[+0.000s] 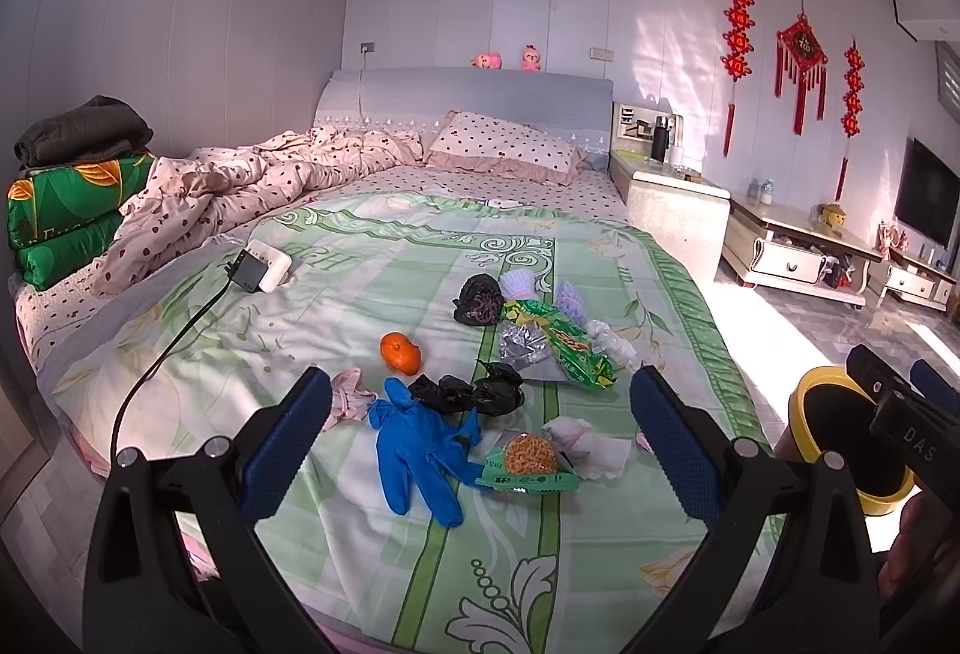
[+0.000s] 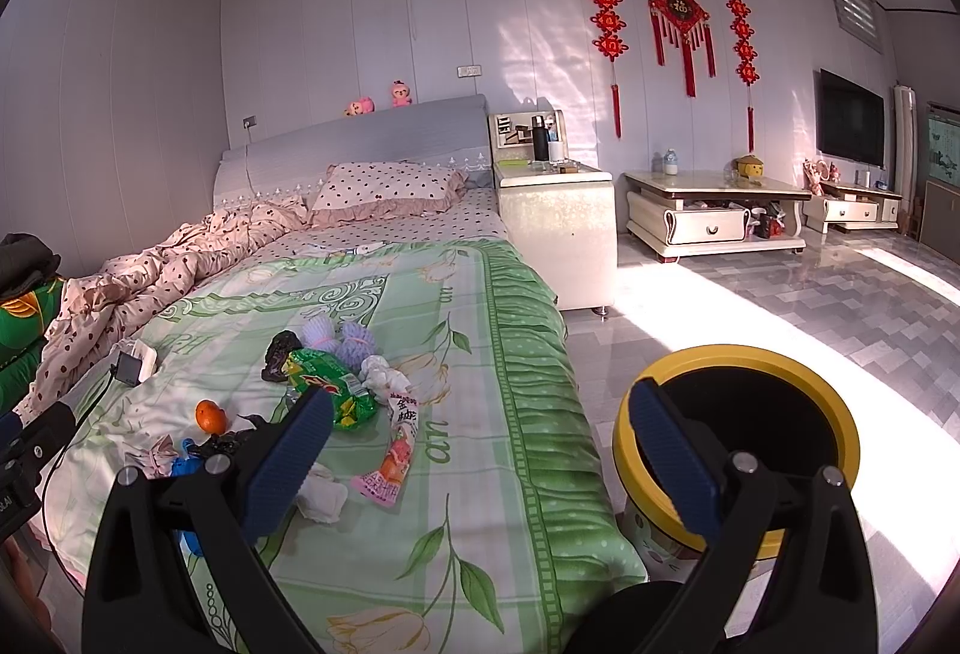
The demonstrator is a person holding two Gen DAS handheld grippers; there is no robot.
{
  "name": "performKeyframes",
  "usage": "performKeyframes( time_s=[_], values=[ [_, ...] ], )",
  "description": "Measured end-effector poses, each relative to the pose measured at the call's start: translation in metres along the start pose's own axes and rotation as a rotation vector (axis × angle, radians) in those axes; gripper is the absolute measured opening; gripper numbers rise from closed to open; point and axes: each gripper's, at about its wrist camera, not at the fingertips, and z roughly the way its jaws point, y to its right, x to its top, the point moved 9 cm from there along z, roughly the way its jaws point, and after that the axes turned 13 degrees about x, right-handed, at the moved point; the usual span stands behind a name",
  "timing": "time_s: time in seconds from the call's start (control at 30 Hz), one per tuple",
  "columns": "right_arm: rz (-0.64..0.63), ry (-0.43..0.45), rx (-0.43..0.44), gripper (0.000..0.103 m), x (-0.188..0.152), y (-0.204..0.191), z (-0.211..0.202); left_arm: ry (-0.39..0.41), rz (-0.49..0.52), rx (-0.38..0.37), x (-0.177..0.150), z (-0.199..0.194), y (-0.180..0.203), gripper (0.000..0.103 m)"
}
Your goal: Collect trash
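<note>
Trash lies on the green bed cover [image 1: 360, 306]: a blue glove [image 1: 414, 450], black bags [image 1: 474, 390], a green snack wrapper [image 1: 564, 342], a noodle packet [image 1: 528, 465], crumpled tissue [image 1: 585, 444] and an orange [image 1: 400, 352]. My left gripper [image 1: 480, 432] is open and empty, above the glove and noodle packet. My right gripper [image 2: 480, 432] is open and empty, between the bed edge and the yellow-rimmed bin [image 2: 744, 414] on the floor. The right wrist view also shows a pink wrapper [image 2: 390, 468] and the green wrapper [image 2: 330, 390].
A white charger block with a black cable [image 1: 261, 264] lies on the bed's left part. A rumpled dotted quilt [image 1: 240, 186] and pillow [image 1: 510, 144] lie at the head. A nightstand [image 2: 558, 222] and low table [image 2: 714, 210] stand right of the bed on the tiled floor.
</note>
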Motion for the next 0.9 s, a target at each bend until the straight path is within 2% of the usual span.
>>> performKeyframes(
  time_s=[0.9],
  values=[
    [0.002,-0.002,0.0,0.095,-0.0005,-0.0001,0.0009,-0.004,-0.002,-0.004,0.0016,-0.0018,0.0023,0.096]
  ],
)
